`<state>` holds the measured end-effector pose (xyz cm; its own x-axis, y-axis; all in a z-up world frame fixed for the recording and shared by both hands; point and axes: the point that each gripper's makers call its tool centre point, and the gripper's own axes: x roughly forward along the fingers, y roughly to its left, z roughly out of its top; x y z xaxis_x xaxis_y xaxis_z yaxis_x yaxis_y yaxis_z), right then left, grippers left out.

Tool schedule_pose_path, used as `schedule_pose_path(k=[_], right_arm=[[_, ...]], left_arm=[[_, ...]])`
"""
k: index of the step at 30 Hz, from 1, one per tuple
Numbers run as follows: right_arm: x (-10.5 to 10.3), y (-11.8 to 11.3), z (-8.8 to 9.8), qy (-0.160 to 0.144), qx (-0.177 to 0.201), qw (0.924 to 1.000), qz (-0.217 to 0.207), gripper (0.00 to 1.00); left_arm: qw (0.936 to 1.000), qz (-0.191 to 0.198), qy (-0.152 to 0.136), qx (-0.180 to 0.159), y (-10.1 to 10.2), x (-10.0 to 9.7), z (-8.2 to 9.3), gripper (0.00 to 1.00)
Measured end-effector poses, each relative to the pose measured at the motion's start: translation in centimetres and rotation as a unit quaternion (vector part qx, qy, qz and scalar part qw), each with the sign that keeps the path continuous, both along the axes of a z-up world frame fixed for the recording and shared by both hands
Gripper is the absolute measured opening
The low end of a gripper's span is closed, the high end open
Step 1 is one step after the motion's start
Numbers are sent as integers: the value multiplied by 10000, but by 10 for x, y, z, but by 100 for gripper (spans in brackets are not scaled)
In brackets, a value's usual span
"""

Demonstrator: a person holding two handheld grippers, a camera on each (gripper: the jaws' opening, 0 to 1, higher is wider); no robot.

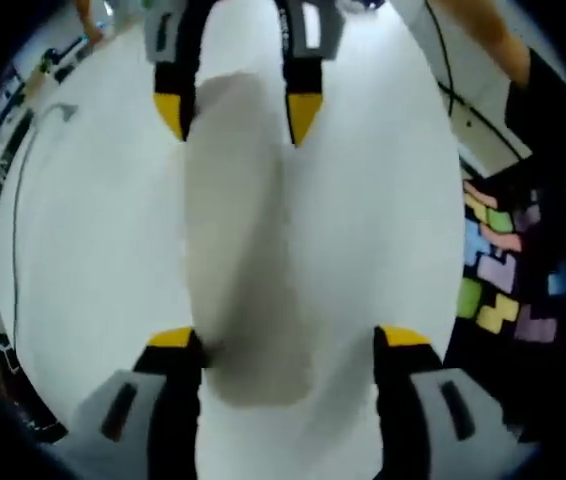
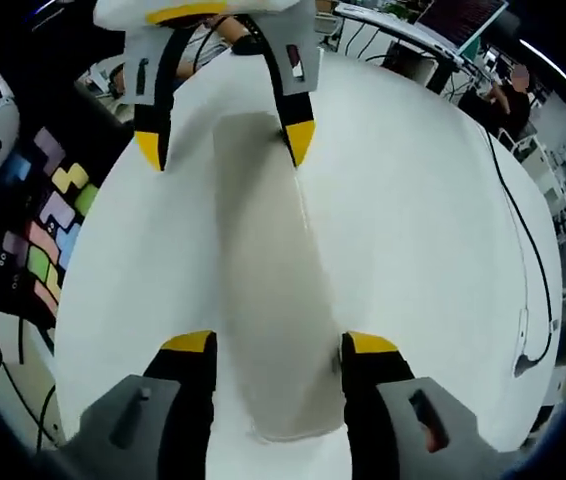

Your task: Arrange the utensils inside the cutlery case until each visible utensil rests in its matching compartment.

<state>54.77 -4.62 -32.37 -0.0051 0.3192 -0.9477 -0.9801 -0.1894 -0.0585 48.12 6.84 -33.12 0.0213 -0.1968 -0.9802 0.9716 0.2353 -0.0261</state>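
My left gripper point(image 1: 288, 345) has its jaws spread wide, holding nothing, and so does my right gripper point(image 2: 273, 348). The two face each other across the white table point(image 1: 383, 220), with the long pale cutlery case point(image 2: 268, 290) lying flat between them. Its long axis runs straight from one gripper to the other, so each near end sits between my own jaws and each far end reaches the opposite jaws. I judge both hands equally near. It is too blurred to make out any utensils or compartments.

Both grippers have black jaws tipped in yellow. The left gripper point(image 1: 288, 338) and right gripper point(image 2: 275, 343) sit in grey housings.
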Motion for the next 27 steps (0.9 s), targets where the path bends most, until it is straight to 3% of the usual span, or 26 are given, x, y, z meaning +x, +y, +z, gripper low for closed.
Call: schedule_pose_path(k=[1, 9, 11, 12, 13, 16, 21, 27], right_arm=[[-2, -1, -1, 1, -41, 10000, 8, 44], [-9, -3, -5, 32, -131, 9999, 1, 44], [-10, -3, -7, 145, -239, 9996, 20, 43], [-11, -2, -8, 379, -274, 9989, 42, 44], [-7, -2, -7, 294, -133, 9995, -13, 44], [-11, -3, -8, 315, 127, 9993, -122, 44], [-11, 0, -8, 319, 201, 9992, -95, 44], [-12, 4, -8, 280, 104, 9995, -100, 43]], left_arm=[[9998, -119, -157, 25, 0, 6, -1, 64], [10000, -21, -89, 11, 1, 12, -2, 49], [10000, -25, -90, 4, 1, 13, -2, 47], [10000, -28, -93, 19, 0, 11, -3, 46], [9999, -58, -84, 50, -1, 9, -3, 45], [9997, -83, -19, 229, 1, 14, -3, 44], [9984, -280, 61, 487, 3, 17, -3, 44], [9990, -342, 4, 278, 6, 21, -1, 44]])
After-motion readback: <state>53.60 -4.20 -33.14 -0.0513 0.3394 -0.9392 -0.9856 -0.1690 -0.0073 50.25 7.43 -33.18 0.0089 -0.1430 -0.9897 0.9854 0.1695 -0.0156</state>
